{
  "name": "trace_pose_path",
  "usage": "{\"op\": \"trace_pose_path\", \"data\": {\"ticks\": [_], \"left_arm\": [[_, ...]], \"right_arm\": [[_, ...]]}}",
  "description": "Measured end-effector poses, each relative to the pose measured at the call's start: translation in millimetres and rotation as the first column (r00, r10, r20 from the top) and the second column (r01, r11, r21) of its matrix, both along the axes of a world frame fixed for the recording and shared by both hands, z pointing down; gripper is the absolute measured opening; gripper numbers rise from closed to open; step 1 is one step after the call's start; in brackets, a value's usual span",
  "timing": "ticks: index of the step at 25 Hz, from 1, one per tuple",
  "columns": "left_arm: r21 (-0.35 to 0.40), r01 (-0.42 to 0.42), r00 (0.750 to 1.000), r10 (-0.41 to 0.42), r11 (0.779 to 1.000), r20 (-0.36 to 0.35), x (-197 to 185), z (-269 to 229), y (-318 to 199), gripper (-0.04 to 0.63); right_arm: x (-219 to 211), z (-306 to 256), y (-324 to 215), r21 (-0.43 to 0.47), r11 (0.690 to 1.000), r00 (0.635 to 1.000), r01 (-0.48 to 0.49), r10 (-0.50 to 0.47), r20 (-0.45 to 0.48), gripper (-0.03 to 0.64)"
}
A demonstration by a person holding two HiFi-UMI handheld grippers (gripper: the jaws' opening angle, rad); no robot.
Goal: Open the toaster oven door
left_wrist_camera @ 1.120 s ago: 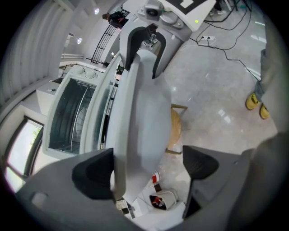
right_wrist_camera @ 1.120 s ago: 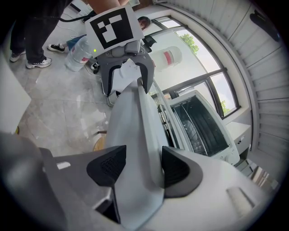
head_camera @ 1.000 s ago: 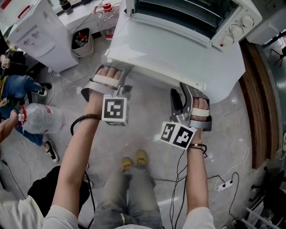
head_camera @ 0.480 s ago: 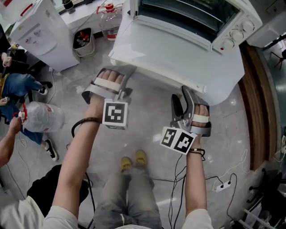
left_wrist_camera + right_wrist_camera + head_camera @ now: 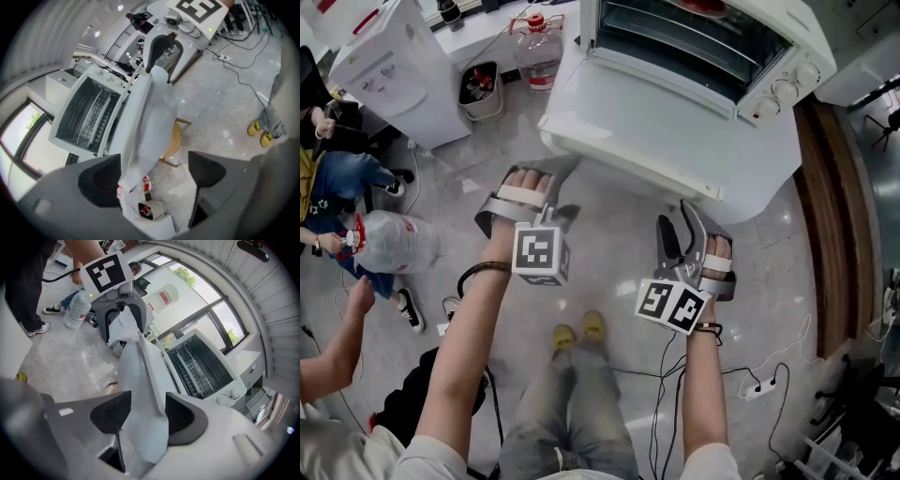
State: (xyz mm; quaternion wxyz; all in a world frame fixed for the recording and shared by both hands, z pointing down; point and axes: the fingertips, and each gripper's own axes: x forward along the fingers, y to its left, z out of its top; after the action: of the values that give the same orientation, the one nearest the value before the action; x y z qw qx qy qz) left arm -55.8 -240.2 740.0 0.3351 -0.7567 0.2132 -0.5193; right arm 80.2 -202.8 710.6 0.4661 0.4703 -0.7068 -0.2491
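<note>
Head view: toaster oven (image 5: pixel 703 47) stands on white table (image 5: pixel 656 131), front w/ racks facing me; whether it's open, can't tell. My left gripper (image 5: pixel 546 171) sits just below table's near edge, jaws wide apart, nothing held. My right gripper (image 5: pixel 678 230) is short of same edge, jaws partly apart, table edge lined up betw. pads but not gripped.

Both forearms are held stretched forward, the left gripper (image 5: pixel 546 176) spread wide, the right gripper (image 5: pixel 676 215) only narrowly parted.
</note>
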Motion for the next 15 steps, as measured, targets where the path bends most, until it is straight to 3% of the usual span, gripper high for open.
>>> {"op": "trace_pose_path", "data": {"ticks": [7, 13, 15], "left_arm": [[-0.074, 0.059, 0.985, -0.070, 0.995, -0.156, 2, -32, 16, 0.426], [-0.130, 0.129, 0.936, -0.164, 0.983, -0.313, 2, -72, 26, 0.372], [-0.132, 0.149, 0.915, -0.187, 0.980, -0.357, 0, -89, 27, 0.321]], "right_arm": [[-5, -32, 12, -0.039, 0.999, 0.996, -0.019, 0.022, 0.086, 0.227], [-7, -70, 23, -0.073, 0.996, 0.976, -0.056, 0.070, 0.208, 0.224], [-10, -86, 24, -0.068, 0.995, 0.965, -0.069, 0.084, 0.248, 0.210]]}}
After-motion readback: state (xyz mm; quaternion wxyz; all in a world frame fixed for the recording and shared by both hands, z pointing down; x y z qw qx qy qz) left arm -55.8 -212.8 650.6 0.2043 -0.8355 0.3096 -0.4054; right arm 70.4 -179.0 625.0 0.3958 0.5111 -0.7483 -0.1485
